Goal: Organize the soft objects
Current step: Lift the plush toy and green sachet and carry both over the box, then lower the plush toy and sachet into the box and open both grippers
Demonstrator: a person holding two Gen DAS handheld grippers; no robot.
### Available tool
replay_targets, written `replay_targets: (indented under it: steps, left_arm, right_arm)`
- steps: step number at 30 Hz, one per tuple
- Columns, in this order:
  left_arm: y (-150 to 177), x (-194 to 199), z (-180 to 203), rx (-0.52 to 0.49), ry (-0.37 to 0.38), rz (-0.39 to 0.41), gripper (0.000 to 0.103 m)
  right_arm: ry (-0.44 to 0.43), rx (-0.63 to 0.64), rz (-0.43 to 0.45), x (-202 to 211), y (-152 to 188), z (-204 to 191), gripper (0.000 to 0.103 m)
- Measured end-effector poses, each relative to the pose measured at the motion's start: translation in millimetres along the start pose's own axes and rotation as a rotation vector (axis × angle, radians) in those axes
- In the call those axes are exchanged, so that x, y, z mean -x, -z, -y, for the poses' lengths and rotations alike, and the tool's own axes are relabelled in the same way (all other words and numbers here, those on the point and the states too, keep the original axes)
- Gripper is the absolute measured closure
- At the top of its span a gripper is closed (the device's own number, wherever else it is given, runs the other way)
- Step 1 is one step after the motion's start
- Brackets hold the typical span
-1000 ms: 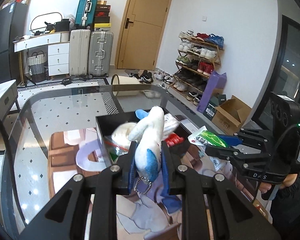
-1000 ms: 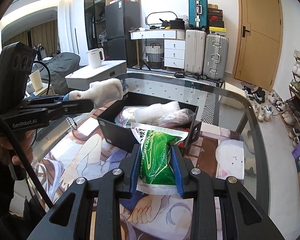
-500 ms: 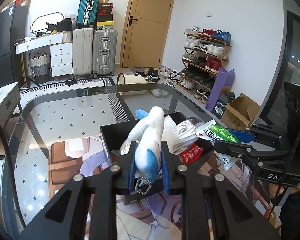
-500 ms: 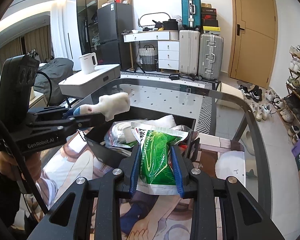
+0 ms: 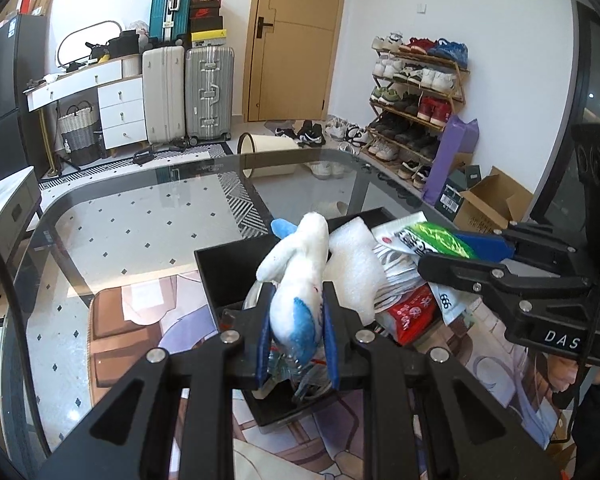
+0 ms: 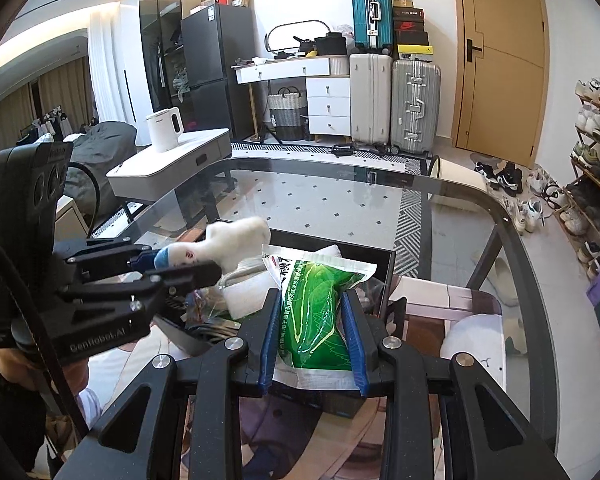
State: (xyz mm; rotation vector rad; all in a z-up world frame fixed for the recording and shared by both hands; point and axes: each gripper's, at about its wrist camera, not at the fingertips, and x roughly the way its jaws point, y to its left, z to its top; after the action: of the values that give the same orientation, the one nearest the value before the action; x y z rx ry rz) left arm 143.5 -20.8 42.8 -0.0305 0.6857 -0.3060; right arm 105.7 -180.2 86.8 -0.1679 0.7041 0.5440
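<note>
My left gripper (image 5: 298,300) is shut on a white and blue plush toy (image 5: 298,276) and holds it over the near side of a black bin (image 5: 212,264). The toy also shows in the right wrist view (image 6: 228,242). My right gripper (image 6: 311,304) is shut on a green and white snack packet (image 6: 316,312) and holds it over the bin's (image 6: 380,260) right part. The packet also shows in the left wrist view (image 5: 428,236). The bin holds a white foam wrap (image 5: 356,268), a red packet (image 5: 414,312) and other soft items.
The bin stands on a printed mat (image 5: 112,332) on a glass table (image 5: 140,216). A white pad (image 6: 472,336) lies on the mat to the right of the bin. Suitcases, a shoe rack and a door stand behind the table.
Both grippers have moved forward with their loads and now hang over the bin. The bin looks closer and lower in both views.
</note>
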Motion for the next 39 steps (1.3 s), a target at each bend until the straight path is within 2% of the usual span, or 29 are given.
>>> replay_targets:
  steps: [16, 24, 26, 28, 31, 32, 37, 38, 39]
  left_arm:
    - [0.6, -17.9, 6.7, -0.029, -0.014, -0.043, 0.083]
    - [0.2, -19.8, 7.0, -0.031, -0.025, -0.044, 0.083]
    - [-0.2, -20.6, 8.2, -0.031, -0.027, -0.046, 0.081]
    - [-0.3, -20.7, 8.7, -0.027, -0.018, -0.044, 0.077]
    - [1.2, -16.4, 8.7, -0.022, -0.012, -0.033, 0.063]
    - [2.2, -13.3, 8.3, -0.015, -0.007, -0.026, 0.055]
    - [4.0, 0.5, 7.4, 0.007, -0.012, -0.008, 0.048]
    - [4.7, 2.8, 6.4, 0.012, -0.012, -0.007, 0.044]
    - [6.6, 6.7, 5.8, 0.019, -0.012, -0.002, 0.039]
  right_arm:
    - [0.014, 0.025, -0.070, -30.6, -3.8, 1.4, 0.073]
    - [0.017, 0.030, -0.064, -37.3, -5.8, 0.2, 0.073]
    - [0.028, 0.042, -0.046, -36.8, -4.6, -2.3, 0.069]
    - [0.031, 0.045, -0.030, -34.5, -3.5, -2.4, 0.058]
    - [0.034, 0.055, 0.014, -25.0, -1.1, -2.8, 0.047]
    - [0.037, 0.058, 0.024, -21.3, -0.7, -2.8, 0.046]
    - [0.029, 0.054, 0.070, -5.7, 3.8, 0.3, 0.027]
    - [0.023, 0.050, 0.082, -2.3, 5.3, 0.3, 0.023]
    - [0.019, 0.049, 0.091, 0.3, 5.7, -0.6, 0.015]
